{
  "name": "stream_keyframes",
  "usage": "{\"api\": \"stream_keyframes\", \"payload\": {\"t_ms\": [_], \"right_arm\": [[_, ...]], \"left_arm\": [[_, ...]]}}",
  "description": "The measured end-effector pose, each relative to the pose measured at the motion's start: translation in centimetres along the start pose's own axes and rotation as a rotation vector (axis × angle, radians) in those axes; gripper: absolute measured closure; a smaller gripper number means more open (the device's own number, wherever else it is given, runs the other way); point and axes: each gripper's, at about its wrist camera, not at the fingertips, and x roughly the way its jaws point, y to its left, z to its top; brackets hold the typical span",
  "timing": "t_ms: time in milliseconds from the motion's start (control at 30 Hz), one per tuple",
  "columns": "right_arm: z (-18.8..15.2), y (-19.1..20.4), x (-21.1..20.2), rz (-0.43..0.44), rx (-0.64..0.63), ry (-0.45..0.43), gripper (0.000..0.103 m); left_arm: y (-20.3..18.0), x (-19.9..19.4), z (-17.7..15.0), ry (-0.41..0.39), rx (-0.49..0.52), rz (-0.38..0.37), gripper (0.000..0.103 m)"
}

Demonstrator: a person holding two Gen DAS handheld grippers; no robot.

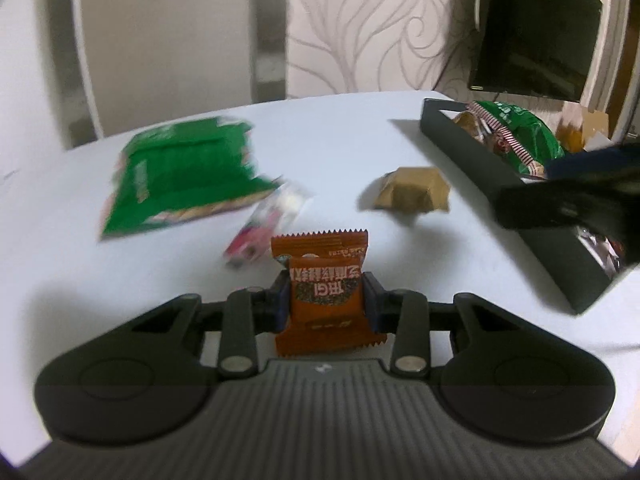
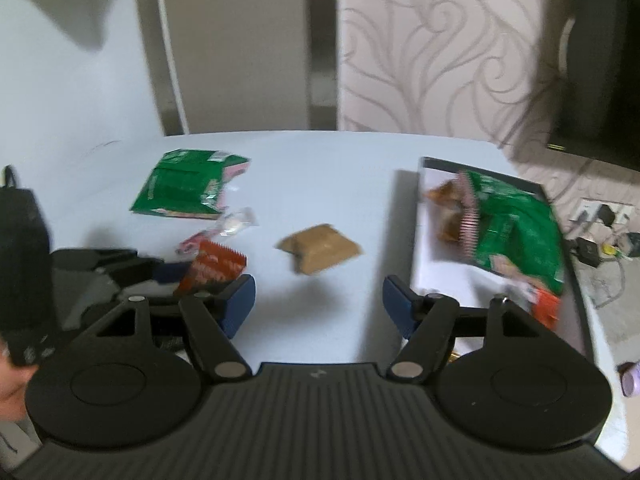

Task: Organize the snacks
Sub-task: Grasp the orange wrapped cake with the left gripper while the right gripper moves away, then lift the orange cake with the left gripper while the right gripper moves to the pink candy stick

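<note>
An orange snack packet (image 1: 326, 296) is clamped upright between the narrowed fingers of the left gripper (image 1: 326, 300) in the left wrist view, above the white counter (image 1: 60, 260). A green bag (image 1: 180, 176), a small clear candy wrapper (image 1: 268, 224) and a brown packet (image 1: 412, 194) are seen beyond it; a black tray (image 1: 460, 152) of snacks is placed at the right.

In the right wrist view, the right gripper (image 2: 319, 306) is held wide open and empty above the counter, near the brown packet (image 2: 320, 252). The orange packet (image 2: 212, 270) is seen at the left.
</note>
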Motion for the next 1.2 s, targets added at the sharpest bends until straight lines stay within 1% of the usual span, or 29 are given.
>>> {"api": "stream_keyframes", "payload": {"t_ms": [133,233,300,400,567,633,700,800,833,867,933,967,1000,1067,1100,1200], "right_arm": [[0.9,2.8,2.1,0.065,-0.045,0.015,0.028],[1.4,5.1,4.2,0.126,-0.055,0.047,0.029],[1.6,6.4,5.7,0.141,-0.052,0.066,0.03],[1.9,8.2,8.1,0.13,-0.036,0.086,0.03],[2.9,9.8,11.9,0.055,0.033,0.091,0.03],[3.2,10.5,13.5,0.028,0.021,0.106,0.028],[3.3,11.2,14.0,-0.01,-0.039,0.088,0.028],[3.3,11.0,13.9,0.003,-0.046,0.086,0.029],[3.2,10.9,13.8,0.013,-0.053,0.086,0.03],[3.1,10.7,13.6,0.02,-0.062,0.086,0.033],[2.9,10.4,13.2,0.036,-0.086,0.09,0.042],[2.8,10.2,12.9,0.046,-0.102,0.09,0.051],[2.6,10.2,12.5,0.055,-0.13,0.087,0.055],[2.2,9.9,12.1,0.053,-0.16,0.084,0.06],[2.1,9.6,12.0,0.046,-0.162,0.087,0.06],[1.6,8.3,11.2,0.064,-0.125,0.105,0.061]], "left_arm": [[2.2,-2.0,-1.5,0.003,-0.014,0.039,0.063],[4.5,-3.1,-2.0,0.007,-0.037,0.086,0.063],[6.2,-3.8,-2.3,0.013,-0.065,0.107,0.063],[8.2,-4.7,-2.8,0.018,-0.09,0.133,0.063],[10.0,-5.7,-3.4,0.027,-0.075,0.153,0.063],[10.5,-5.9,-3.5,0.03,-0.07,0.146,0.063],[10.9,-6.0,-3.5,0.028,-0.066,0.139,0.063],[11.1,-6.1,-3.8,0.017,-0.057,0.133,0.063],[11.1,-5.9,-3.7,0.015,-0.054,0.132,0.063],[11.1,-5.7,-3.6,0.014,-0.051,0.13,0.063],[11.1,-5.5,-3.4,0.011,-0.048,0.124,0.063],[11.1,-5.4,-3.3,0.009,-0.046,0.12,0.063],[11.1,-5.1,-3.2,0.008,-0.044,0.119,0.063],[11.0,-4.9,-3.1,0.005,-0.041,0.116,0.063],[11.0,-4.8,-3.0,0.006,-0.041,0.116,0.063],[10.9,-4.6,-2.8,0.006,-0.051,0.113,0.063]]}}
